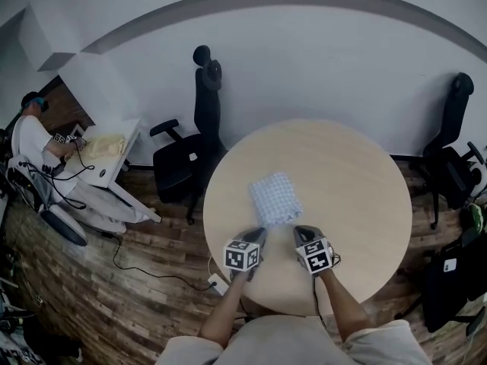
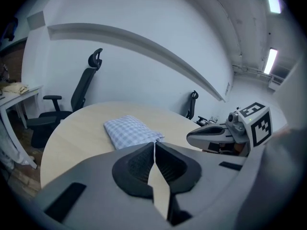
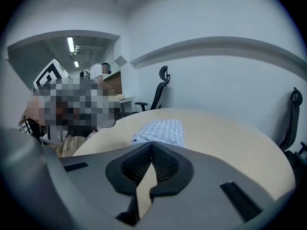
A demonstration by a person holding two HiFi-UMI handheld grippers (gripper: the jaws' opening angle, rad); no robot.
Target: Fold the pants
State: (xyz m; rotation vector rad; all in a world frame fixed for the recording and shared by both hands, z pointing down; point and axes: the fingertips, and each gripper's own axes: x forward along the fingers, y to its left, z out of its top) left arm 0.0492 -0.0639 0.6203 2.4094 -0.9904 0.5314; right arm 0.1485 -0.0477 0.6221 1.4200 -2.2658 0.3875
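Pants (image 1: 275, 198): blue-white check, folded into a compact bundle near the middle of the round worktop (image 1: 358, 188), just beyond both tips.

L gripper (image 1: 257, 236) and R gripper (image 1: 303, 234): jaws pressed together, nothing between them, side by side over the worktop's near part.

Print: only black/white square markers on the gripper cubes, no words. White label on the office chair (image 1: 194, 147) and a tag on dark gear (image 1: 450, 265) at far R are too small to read.

Wearer's forearms are cut off at the bottom edge. Person at desk (image 1: 34, 147) far L is partly out of frame.
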